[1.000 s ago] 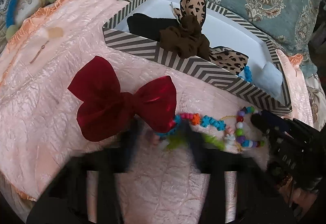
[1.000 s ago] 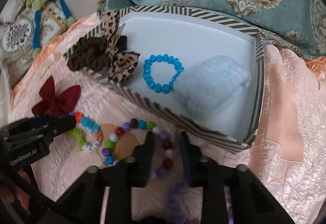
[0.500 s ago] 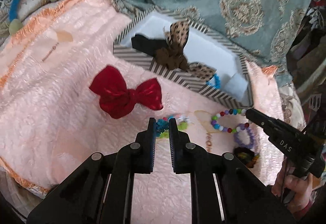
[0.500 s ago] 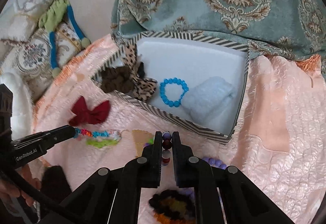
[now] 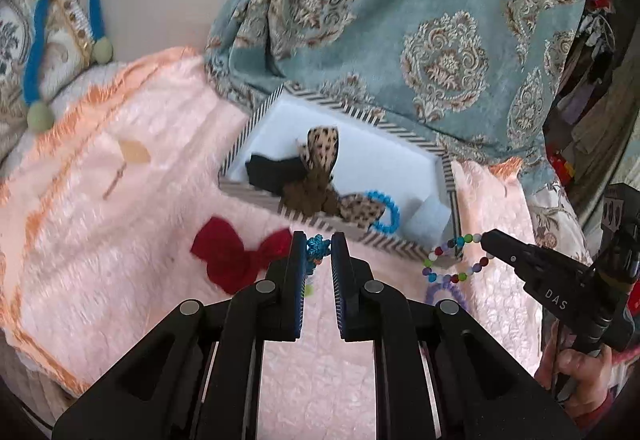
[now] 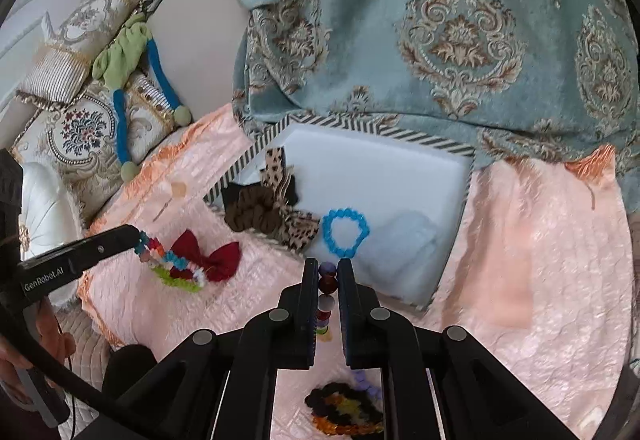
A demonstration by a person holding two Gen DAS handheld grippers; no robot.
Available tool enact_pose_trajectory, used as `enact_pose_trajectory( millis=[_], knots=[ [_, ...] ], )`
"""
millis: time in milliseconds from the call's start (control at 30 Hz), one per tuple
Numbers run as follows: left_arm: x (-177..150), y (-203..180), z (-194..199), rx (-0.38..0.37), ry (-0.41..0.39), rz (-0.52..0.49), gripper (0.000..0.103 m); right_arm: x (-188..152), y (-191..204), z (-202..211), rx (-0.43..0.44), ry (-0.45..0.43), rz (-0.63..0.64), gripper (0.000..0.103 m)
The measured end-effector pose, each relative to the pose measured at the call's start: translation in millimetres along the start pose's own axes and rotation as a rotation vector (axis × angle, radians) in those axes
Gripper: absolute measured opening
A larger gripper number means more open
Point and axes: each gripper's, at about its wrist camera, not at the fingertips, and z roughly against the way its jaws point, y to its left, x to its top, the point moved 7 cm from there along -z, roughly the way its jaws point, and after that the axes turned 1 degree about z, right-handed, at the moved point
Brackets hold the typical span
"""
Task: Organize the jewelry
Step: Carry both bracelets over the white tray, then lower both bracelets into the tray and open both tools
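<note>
you are holding the knotted bracelet in your left tool and the bead bracelet in your right tool (both clamped), hanging short of the striped box, while the red bow is waiting outside.

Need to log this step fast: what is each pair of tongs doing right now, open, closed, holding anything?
Left tongs: closed on the braided bracelet, lifted off the blanket.
Right tongs: closed on the multicolour bead bracelet, also lifted.
</note>
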Motion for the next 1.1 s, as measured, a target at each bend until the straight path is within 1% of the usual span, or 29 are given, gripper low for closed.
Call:
enact_pose_trajectory(
  millis=[267,600,800,1000,1100],
  knots=[
    [33.6,-20.6,-14.6,0.035,-0.025,-0.061,0.011,25.2,-14.1,-8.4,-0.021,-0.007,0.009,0.008],
    [77.1,-54.3,-55.8,0.065,-0.03,-0.136,0.011,54.0,-32.4,-38.1,-0.046,0.02,0.02,0.009],
    [95.6,-70.5,-93.7,0.078,-0.008,-0.16,0.011,68.4,-43.3,-58.8,-0.045,0.039,0.018,0.009],
    [103.5,-81.9,-137.8,0.085,0.027,-0.166,0.011,78.8,-51.5,-91.1,-0.023,0.068,-0.024,0.009],
    [105.1,-78.7,-158.3,0.093,0.043,-0.15,0.011,78.5,-62.0,-110.0,-0.044,0.09,-0.036,0.009]
  ],
)
